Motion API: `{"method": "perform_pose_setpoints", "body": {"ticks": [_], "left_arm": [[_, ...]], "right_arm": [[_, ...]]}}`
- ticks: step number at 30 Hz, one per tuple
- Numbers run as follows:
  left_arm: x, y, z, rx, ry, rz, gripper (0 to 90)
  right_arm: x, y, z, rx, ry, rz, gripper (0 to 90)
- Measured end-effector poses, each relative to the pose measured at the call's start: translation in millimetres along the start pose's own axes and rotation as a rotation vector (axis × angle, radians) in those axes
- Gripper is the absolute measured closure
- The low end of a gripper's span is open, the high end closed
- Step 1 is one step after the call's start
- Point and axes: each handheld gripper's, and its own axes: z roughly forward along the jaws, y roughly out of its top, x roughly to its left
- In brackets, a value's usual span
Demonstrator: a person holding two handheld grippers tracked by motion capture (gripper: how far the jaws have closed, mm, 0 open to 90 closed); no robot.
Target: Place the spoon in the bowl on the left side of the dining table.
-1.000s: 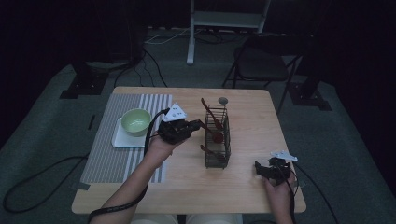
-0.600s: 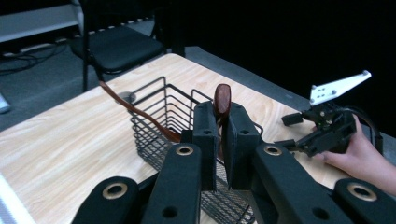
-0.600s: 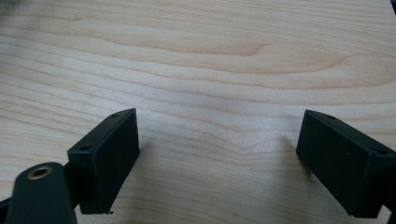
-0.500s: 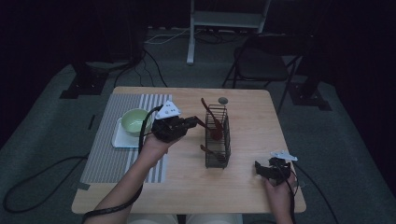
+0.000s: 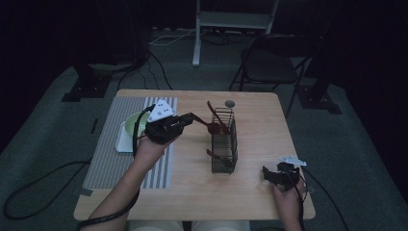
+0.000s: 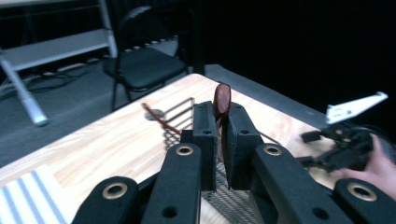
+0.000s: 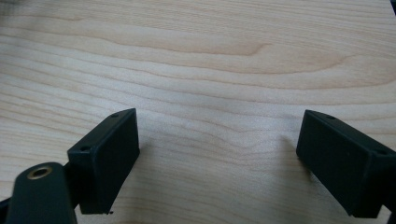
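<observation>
The jaws of the left gripper [image 6: 219, 140] are pinched on a reddish-brown spoon [image 6: 222, 99], judged light, stiff and smooth, held by its handle just beside the wire basket [image 5: 224, 144].

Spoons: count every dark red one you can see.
3, possibly more hidden. One spoon is clamped in the left gripper; a second spoon leans in the wire basket; a third spoon sits lower inside.

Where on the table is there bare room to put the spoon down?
Bare wood lies between the striped mat and the wire basket, and between the basket and the right hand-held gripper. The mat's far end is crowded by the bowl.
</observation>
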Motion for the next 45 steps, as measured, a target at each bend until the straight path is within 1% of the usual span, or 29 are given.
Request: {"method": "perform_pose_setpoints", "body": {"ticks": [2,3,5,6,8,9,10,16,22,23,25,26,27,28,29,30,31,32,33,34,36,40,41,43,45], "left_arm": [[2.5,0.6,-2.9,-0.007,0.017,-0.007,84.6],[4.2,0.8,-3.8,-0.005,0.012,-0.009,84.6],[6.0,0.7,-5.5,-0.005,0.032,-0.006,84.6],[7.4,0.4,-6.3,-0.004,0.028,-0.009,84.6],[9.8,-0.6,-8.4,-0.006,0.046,-0.009,84.6],[11.5,-1.2,-9.5,-0.009,0.046,-0.017,84.6],[13.2,-2.0,-10.5,-0.008,0.055,-0.023,84.6],[23.1,-9.8,-15.0,0.002,0.096,-0.035,84.6],[32.4,-16.0,-20.9,-0.005,0.132,-0.056,84.6],[33.4,-17.0,-22.3,-0.004,0.148,-0.055,84.6],[36.6,-19.0,-25.2,0.003,0.153,-0.056,84.6],[37.6,-20.2,-26.7,0.004,0.173,-0.055,84.6],[41.0,-22.6,-29.1,0.006,0.171,-0.071,84.6],[41.0,-22.6,-29.1,0.006,0.171,-0.071,84.6],[41.6,-24.0,-29.9,0.010,0.189,-0.064,84.6],[42.7,-25.5,-30.5,0.009,0.189,-0.067,84.6],[44.4,-27.0,-31.5,0.011,0.189,-0.075,84.6],[45.6,-28.5,-32.4,0.010,0.202,-0.075,84.6],[47.3,-30.0,-33.8,0.007,0.203,-0.077,84.6],[50.3,-31.7,-35.9,0.006,0.211,-0.090,84.6],[54.9,-34.4,-39.9,0.004,0.219,-0.098,84.6],[62.7,-40.0,-46.7,0.002,0.253,-0.120,84.6],[65.4,-42.2,-48.7,0.001,0.251,-0.129,84.6],[68.1,-45.5,-51.7,0.002,0.275,-0.130,84.6],[71.5,-48.7,-54.4,0.000,0.280,-0.140,84.6]], "right_arm": [[0.0,0.0,0.0,0.000,0.000,0.000,12.4],[0.0,0.0,0.0,0.000,0.000,0.000,12.5],[0.0,0.0,0.0,0.000,0.000,0.000,12.5],[0.0,0.0,0.0,0.000,0.000,0.000,12.5],[0.0,0.0,0.0,0.000,0.000,0.000,12.4],[0.0,0.0,0.0,0.000,0.000,0.000,12.5],[0.0,0.0,0.0,0.000,0.000,0.000,12.4],[0.0,0.0,0.0,0.000,0.000,0.000,12.4],[0.1,0.0,0.0,0.000,-0.001,0.000,12.5],[0.0,0.0,0.0,0.000,0.000,0.000,12.4],[0.0,0.0,0.0,0.000,0.000,0.000,12.5],[0.1,0.0,0.0,0.000,0.000,0.000,12.4],[0.1,0.0,0.0,0.000,0.000,0.000,12.5],[0.1,0.0,0.0,0.000,0.000,0.000,12.5],[0.1,0.0,0.0,0.000,0.000,0.000,12.4],[0.1,0.0,0.0,0.000,0.000,0.000,12.4],[0.1,0.0,0.0,0.000,-0.001,0.000,12.5],[0.1,0.0,0.0,0.000,-0.001,0.000,12.4],[0.1,0.0,0.0,0.000,-0.001,0.000,12.5],[0.1,0.0,0.0,0.000,-0.001,0.000,12.4],[0.1,0.0,0.0,0.000,-0.001,0.000,12.5],[0.2,-0.2,-0.1,-0.001,-0.003,0.003,12.4],[0.4,-0.2,-0.2,0.000,-0.003,0.005,12.4],[0.3,-0.2,-0.1,-0.001,-0.003,0.004,12.5],[0.3,-0.2,-0.1,0.000,-0.003,0.004,12.4]]}}
